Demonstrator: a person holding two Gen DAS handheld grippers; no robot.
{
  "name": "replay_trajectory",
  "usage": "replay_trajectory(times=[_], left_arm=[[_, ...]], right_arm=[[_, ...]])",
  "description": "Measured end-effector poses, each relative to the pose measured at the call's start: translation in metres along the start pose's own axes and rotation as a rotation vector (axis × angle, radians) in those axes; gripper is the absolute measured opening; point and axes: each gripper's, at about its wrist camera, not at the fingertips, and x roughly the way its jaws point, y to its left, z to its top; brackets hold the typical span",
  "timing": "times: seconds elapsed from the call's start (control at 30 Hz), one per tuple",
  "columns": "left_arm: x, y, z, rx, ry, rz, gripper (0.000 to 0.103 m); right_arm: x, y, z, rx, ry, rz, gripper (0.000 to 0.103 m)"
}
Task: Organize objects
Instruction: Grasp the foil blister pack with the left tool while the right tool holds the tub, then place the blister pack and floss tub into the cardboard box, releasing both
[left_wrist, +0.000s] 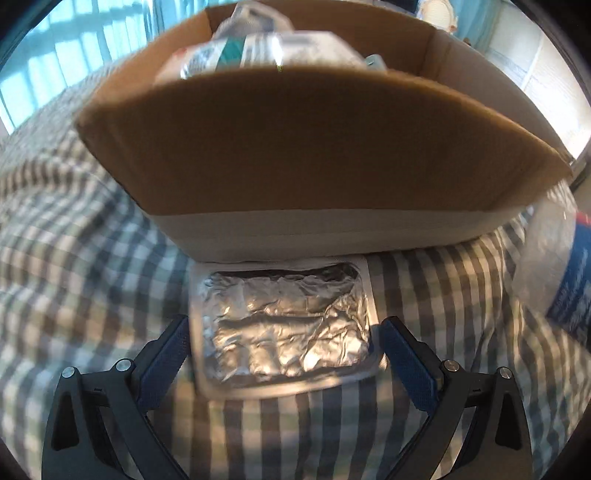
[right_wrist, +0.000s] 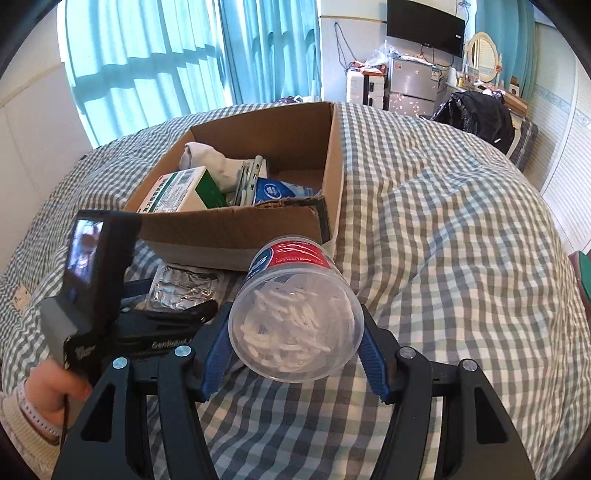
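Right claw (right_wrist: 295, 345) clamps swab tub (right_wrist: 295, 314); left claw (left_wrist: 284, 343) open, straddling foil pack (left_wrist: 284, 325). Risk: tub perhaps slips, round wall.

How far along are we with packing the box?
Done: the box already holds a carton, a sock and a blue pack. In hand: the right tongs grip the swab jar. Left: the foil pack lies on the bed between the open left tongs.

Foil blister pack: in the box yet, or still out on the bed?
Out. The foil blister pack lies on the checked bedspread against the cardboard box, between the open left gripper fingers.
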Motion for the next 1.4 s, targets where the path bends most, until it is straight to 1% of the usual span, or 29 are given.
replay_trajectory(times=[0.07, 0.13, 0.27, 0.37, 0.5, 0.73, 0.9, 0.93, 1.23, 1.33, 1.4], left_arm=[[0.002, 0.001, 0.001, -0.006, 0.001, -0.006, 0.103], [0.001, 0.0, -0.001, 0.013, 0.005, -0.016, 0.097], [-0.006, 0.001, -0.007, 0.027, 0.02, -0.014, 0.097], [-0.018, 0.003, -0.015, 0.033, 0.023, -0.003, 0.097], [-0.043, 0.004, -0.025, 0.051, -0.005, 0.037, 0.097], [-0.108, 0.006, -0.04, 0.078, -0.098, 0.056, 0.097], [-0.163, 0.007, -0.039, 0.08, -0.189, 0.059, 0.097], [-0.17, 0.001, -0.034, 0.08, -0.204, 0.062, 0.097], [-0.235, 0.002, -0.017, 0.08, -0.324, 0.058, 0.097], [-0.25, 0.001, -0.008, 0.082, -0.36, 0.062, 0.097], [-0.254, 0.001, 0.002, 0.079, -0.371, 0.05, 0.097]], right_arm=[[0.002, 0.0, -0.001, -0.002, 0.006, 0.001, 0.062], [0.002, 0.001, -0.002, -0.004, 0.008, -0.002, 0.062], [-0.003, 0.006, -0.003, -0.015, 0.003, -0.017, 0.062], [-0.011, 0.01, -0.004, -0.026, -0.004, -0.024, 0.062], [-0.025, 0.017, -0.006, -0.036, -0.015, -0.031, 0.062], [-0.061, 0.035, -0.007, -0.062, -0.06, -0.049, 0.062], [-0.092, 0.047, -0.004, -0.075, -0.104, -0.058, 0.062], [-0.098, 0.049, -0.003, -0.077, -0.113, -0.062, 0.062], [-0.143, 0.059, 0.012, -0.106, -0.189, -0.077, 0.062], [-0.151, 0.059, 0.023, -0.11, -0.212, -0.077, 0.062], [-0.153, 0.058, 0.033, -0.106, -0.221, -0.08, 0.062]])
